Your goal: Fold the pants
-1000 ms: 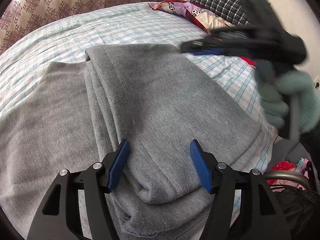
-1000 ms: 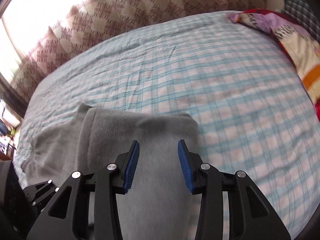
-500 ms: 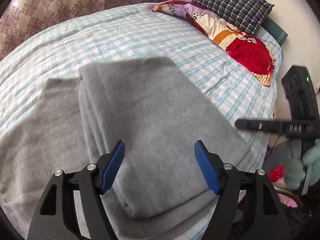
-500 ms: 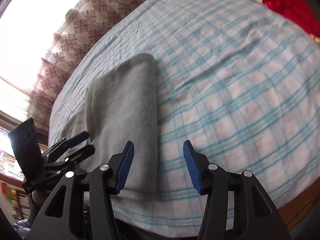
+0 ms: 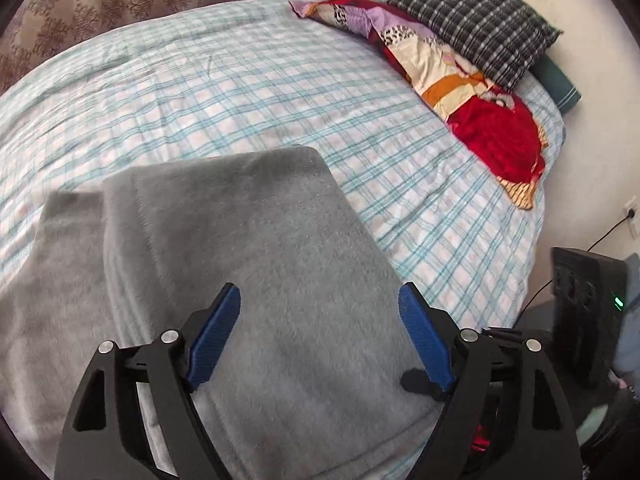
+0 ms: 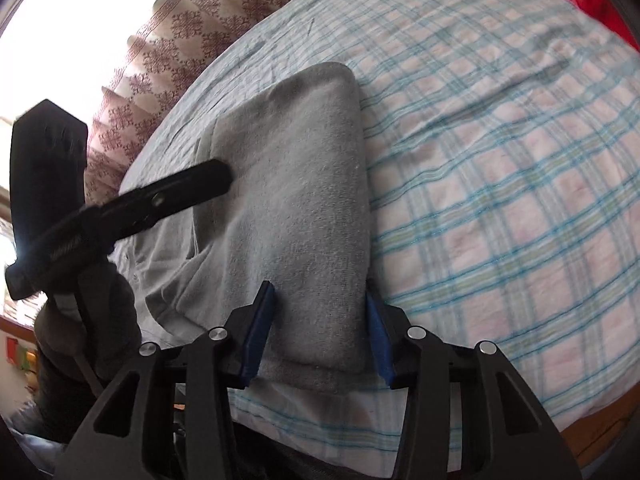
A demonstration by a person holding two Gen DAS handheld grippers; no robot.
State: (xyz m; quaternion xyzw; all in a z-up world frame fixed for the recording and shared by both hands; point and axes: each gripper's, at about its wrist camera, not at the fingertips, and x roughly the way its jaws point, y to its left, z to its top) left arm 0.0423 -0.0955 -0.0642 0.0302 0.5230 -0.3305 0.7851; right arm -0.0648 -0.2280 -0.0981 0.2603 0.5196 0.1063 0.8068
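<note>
So the bed (image 5: 248, 92) has a light checked sheet in blue, green and pink lines, a bit wrinkled toward the far side. The folded gray pants (image 5: 256, 264) sit directly on it near the closer edge, stacked in layers, with a single flatter layer sticking out to the left in the left wrist view. Up at the head end there's a crumpled patchwork blanket (image 5: 452, 80) with red, orange and purple bits, and a dark plaid pillow (image 5: 476, 20) lying partly on top of it. A dark green pillow (image 5: 556, 80) peeks out from under the plaid one.
</note>
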